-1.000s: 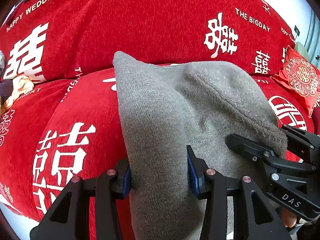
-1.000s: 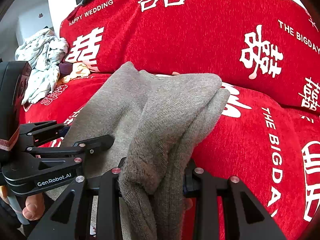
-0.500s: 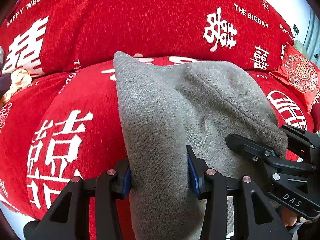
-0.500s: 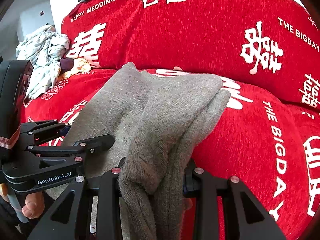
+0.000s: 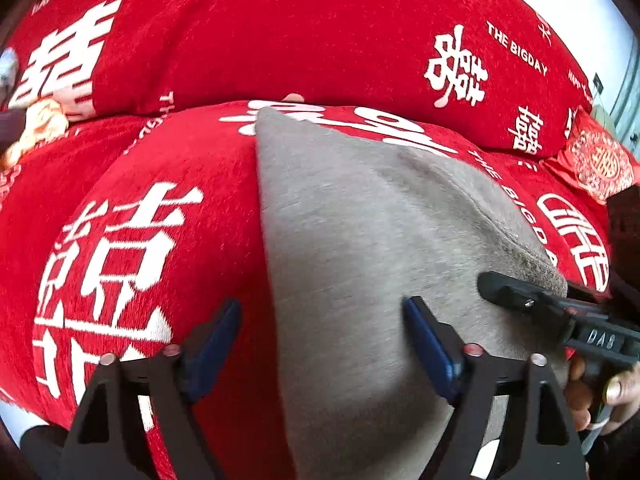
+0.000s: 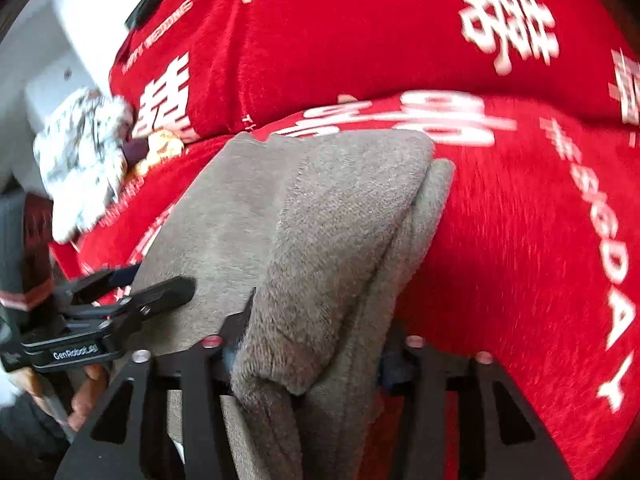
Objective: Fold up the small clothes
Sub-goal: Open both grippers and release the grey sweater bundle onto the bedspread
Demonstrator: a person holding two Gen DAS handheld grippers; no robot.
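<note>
garment (image 5: 360, 240), one grey fleecy piece, is laid folded on the red sofa cover (image 5: 168, 184), its near edge between both tools, probably so the fold lands flat before release. left gripper (image 5: 320, 344) is seen with jaws opening, blue pads spread clear of the cloth's sides. right gripper (image 6: 310, 344) is also opening; thick doubled cloth sits between its jaws, and whether the pads press on it cannot be told. two grippers are counted, two layers at the fold's far corner, one pile of other clothes (image 6: 80, 160) well apart at the sofa's end, one small red cushion (image 5: 600, 164).
</note>
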